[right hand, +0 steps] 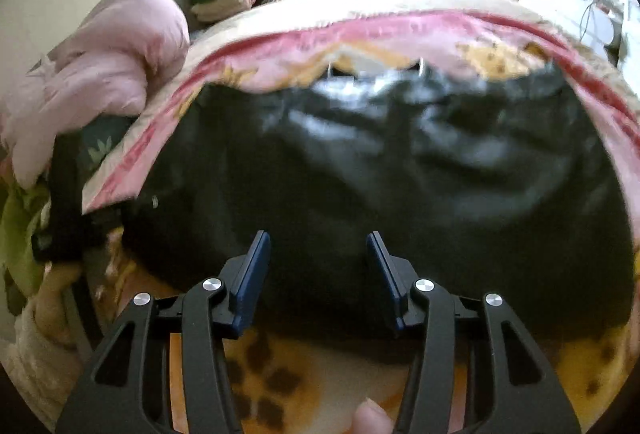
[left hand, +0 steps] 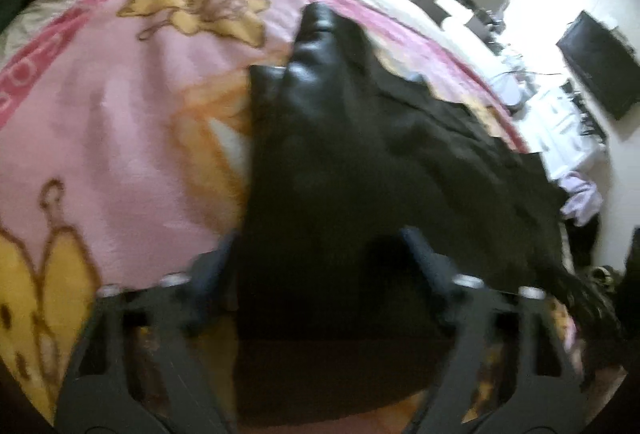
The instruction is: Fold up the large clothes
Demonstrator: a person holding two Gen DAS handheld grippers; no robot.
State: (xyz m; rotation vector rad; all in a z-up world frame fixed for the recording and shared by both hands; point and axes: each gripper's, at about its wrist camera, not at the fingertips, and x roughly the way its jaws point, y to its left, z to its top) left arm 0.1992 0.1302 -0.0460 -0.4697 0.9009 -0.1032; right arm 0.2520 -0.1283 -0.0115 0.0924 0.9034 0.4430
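Observation:
A large black garment (left hand: 360, 154), shiny like a jacket, lies spread on a pink and yellow cartoon blanket (left hand: 140, 114). In the left wrist view one sleeve points away toward the far edge of the bed. My left gripper (left hand: 320, 250) hovers over the garment's near part, blurred, its jaws wide apart with dark cloth under them. In the right wrist view the same garment (right hand: 400, 174) fills the middle. My right gripper (right hand: 318, 254) is over its near edge, blue pads apart and no cloth pinched between them.
A bunched pale pink quilt (right hand: 100, 66) sits at the left of the bed, with piled clothes behind it. The blanket (right hand: 280, 42) covers the bed. A dark screen (left hand: 600, 62) and cluttered shelves stand to the right. A person's fingertip (right hand: 370, 418) shows at the bottom.

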